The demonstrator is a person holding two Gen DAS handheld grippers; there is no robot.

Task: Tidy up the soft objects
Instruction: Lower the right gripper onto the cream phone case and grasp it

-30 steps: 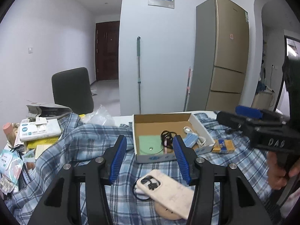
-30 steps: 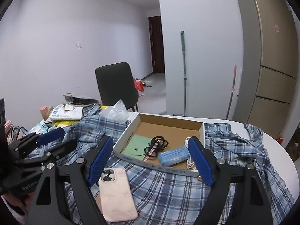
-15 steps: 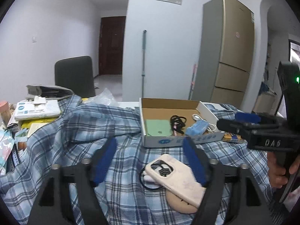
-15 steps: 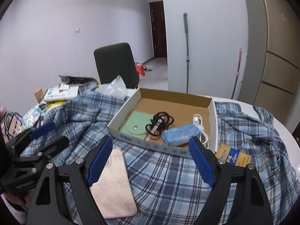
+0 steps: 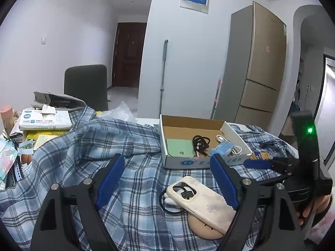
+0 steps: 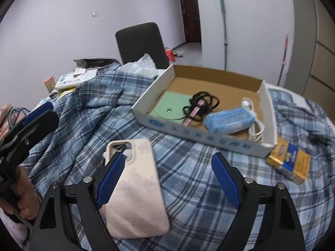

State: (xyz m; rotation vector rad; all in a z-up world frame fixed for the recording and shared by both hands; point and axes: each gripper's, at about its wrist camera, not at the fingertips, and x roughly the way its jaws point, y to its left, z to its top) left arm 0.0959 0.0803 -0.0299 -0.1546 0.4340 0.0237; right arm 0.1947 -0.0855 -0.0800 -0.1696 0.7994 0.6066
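A rumpled blue plaid cotton shirt (image 6: 194, 179) covers the table, with a smooth cream phone case (image 6: 134, 190) lying flat on it before a shallow cardboard box (image 6: 201, 138). The left gripper (image 5: 167, 179), jaws just opened wide and empty, and the right gripper (image 6: 167, 179), equally wide and empty, tilt down over the case.

Both wrist cameras look close over the plaid cloth (image 5: 134, 146), sharing the cardboard box (image 6: 209, 138) ahead

The phone case (image 5: 202, 199) hides most of a tan round thing (image 5: 202, 229) beneath it.
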